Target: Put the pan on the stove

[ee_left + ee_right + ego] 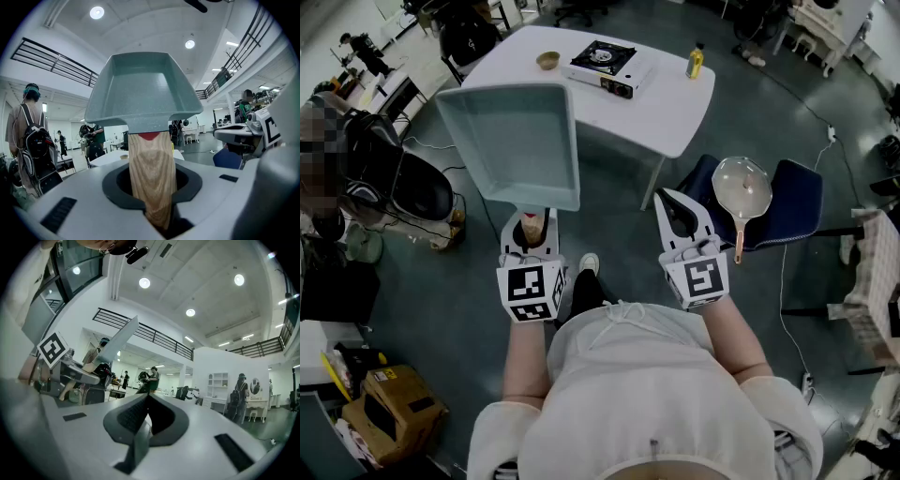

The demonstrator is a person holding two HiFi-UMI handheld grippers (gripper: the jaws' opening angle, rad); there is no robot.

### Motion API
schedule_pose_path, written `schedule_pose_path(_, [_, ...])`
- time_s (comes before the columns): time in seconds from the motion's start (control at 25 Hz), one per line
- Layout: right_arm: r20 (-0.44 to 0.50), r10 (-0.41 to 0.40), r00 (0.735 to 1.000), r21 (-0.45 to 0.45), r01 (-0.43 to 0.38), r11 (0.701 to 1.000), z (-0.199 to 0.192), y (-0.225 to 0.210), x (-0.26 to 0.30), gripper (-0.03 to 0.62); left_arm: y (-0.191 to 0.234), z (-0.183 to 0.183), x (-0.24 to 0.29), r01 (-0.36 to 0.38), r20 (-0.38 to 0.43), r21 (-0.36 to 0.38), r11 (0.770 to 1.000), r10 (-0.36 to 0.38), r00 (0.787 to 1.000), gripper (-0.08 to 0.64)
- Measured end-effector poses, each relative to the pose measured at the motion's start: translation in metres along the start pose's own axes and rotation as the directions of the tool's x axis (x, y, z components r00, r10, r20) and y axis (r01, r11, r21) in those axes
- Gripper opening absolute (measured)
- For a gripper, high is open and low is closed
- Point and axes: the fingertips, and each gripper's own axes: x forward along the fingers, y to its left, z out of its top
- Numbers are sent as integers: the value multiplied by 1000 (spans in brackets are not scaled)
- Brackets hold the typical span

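Wood handle of the square grey pan is clamped by the left gripper; pan is held aloft, well short of the stove; right gripper is closed, empty. Stiff, front-heavy load is judged; droop expected.

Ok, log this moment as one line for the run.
left gripper: shut on pan handle | pan: carried, not yet on stove | right gripper: shut, empty | table: holds stove, burner bare

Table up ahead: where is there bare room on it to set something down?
The white table is bare at its near right, before the stove, and between stove and yellow bottle. Crowded: far edge, bowl beside stove.
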Motion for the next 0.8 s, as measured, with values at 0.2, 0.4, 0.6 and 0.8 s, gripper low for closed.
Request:
schedule_pose_path(0.2, [5, -6, 1000, 3, 6, 1000, 1, -4, 7, 2, 2, 2, 7, -1, -1, 9, 1000, 1, 1000, 107])
schedule_pose_path(0.4, [23, -13, 1000, 18, 13, 1000, 1, -3, 13, 2, 7, 3, 11, -3, 0, 8, 1000, 3, 1000, 107])
schedule_pose_path(0.6, [31, -46, 998, 14, 45, 999, -1, -11, 26, 3, 18, 4, 24, -1, -4, -4, 1000, 1, 1000, 109])
schedule_pose_path(0.8, [40, -48, 998, 21, 48, 999, -10, -19, 59, 3, 37, 3, 55, 11, -12, -1, 1000, -11, 1000, 107])
